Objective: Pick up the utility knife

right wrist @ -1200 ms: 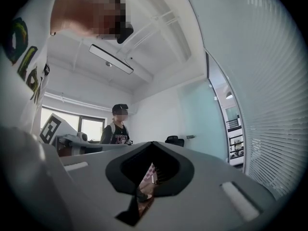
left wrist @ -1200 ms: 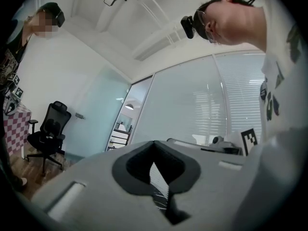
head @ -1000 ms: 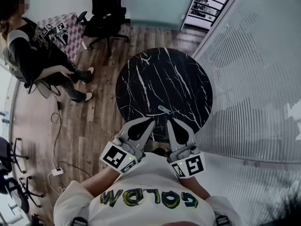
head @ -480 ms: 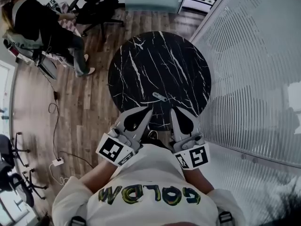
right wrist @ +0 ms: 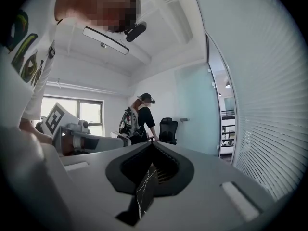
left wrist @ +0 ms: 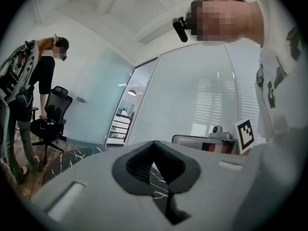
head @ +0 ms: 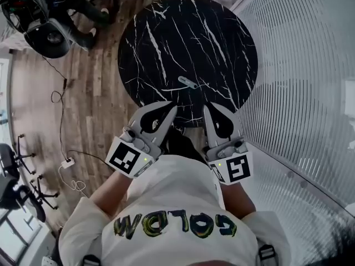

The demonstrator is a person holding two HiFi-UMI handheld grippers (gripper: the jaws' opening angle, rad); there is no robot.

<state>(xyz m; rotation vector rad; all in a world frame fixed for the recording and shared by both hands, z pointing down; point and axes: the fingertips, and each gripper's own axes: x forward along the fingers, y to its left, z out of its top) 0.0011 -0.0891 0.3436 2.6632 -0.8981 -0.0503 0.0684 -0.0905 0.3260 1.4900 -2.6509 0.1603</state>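
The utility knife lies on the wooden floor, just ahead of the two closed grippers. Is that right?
Not quite. The utility knife lies on the round black marble table, not on the wooden floor, as the head view shows. It is indeed just ahead of the closed left gripper and right gripper.

Utility knife (head: 188, 82) lies on the round table (head: 166, 26), out toward six o'clock from the table's middle, just short of the near rim. Left gripper (head: 172, 108) sits at seven o'clock of the knife and right gripper (head: 206, 108) at five, both at that rim and clear of the knife. Slatted wall (head: 310, 65) stands at the table's three o'clock, office chair (head: 47, 37) at ten, power adapter (head: 67, 162) on the floor (head: 100, 93) at eight.
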